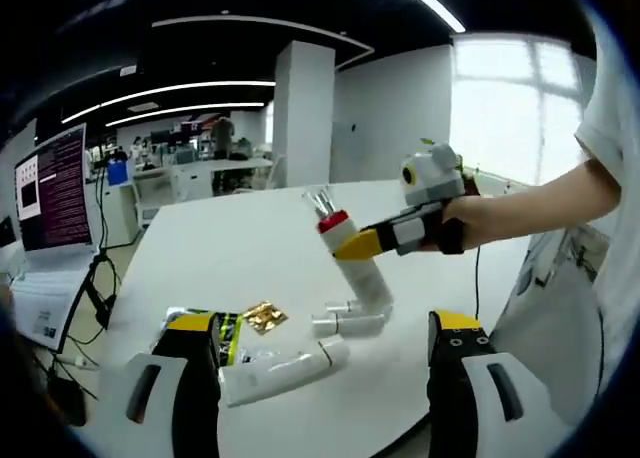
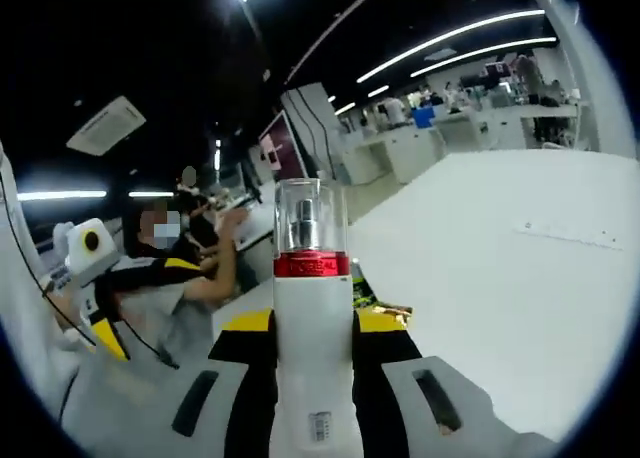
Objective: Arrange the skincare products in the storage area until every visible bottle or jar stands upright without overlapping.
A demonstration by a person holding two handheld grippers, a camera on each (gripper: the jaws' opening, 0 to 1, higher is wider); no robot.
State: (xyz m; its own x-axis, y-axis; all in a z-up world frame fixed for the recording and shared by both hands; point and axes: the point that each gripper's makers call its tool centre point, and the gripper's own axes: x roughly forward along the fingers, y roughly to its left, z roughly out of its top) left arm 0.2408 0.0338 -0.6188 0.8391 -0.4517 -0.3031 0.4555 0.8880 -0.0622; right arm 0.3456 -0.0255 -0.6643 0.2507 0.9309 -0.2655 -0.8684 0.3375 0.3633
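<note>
Right fingers (image 2: 312, 343) clamp pump bottle (image 2: 311, 308) | left fingers (image 1: 325, 350) apart | white table (image 1: 240, 248), open office

1. The left gripper (image 1: 325, 393) is seen at the bottom, its 2 jaws spread apart with nothing between them.
2. A white pump bottle (image 1: 355, 263) with a red collar and clear cap is clamped, tilted, by the right gripper (image 1: 365, 243) above the white table (image 1: 250, 248).
3. A white tube (image 1: 285, 371) is laid flat near the left jaw, beside a green packet (image 1: 232, 338) and a gold sachet (image 1: 264, 316).
4. 2 small white tubes (image 1: 348, 316) are laid flat beneath the held bottle.
5. A laptop (image 1: 50, 193) is seen at the table's left edge.
</note>
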